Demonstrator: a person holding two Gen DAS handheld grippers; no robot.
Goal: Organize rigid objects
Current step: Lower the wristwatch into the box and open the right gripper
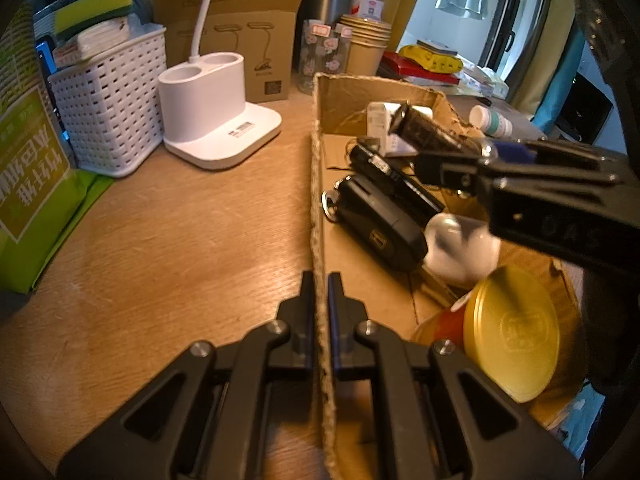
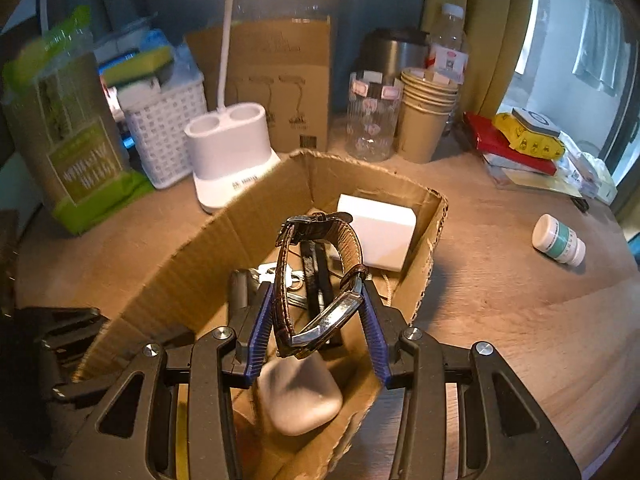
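My left gripper (image 1: 321, 280) pinches the ragged corrugated wall of the cardboard box (image 1: 319, 208). My right gripper (image 2: 318, 300) clamps a wristwatch (image 2: 316, 280), leather strap looped and metal case angled, above the box, over a smooth rounded white case (image 2: 300, 394).

Left tongs (image 1: 321, 280) nearly closed, pinching, right tongs (image 2: 316, 304) clamped, held aloft
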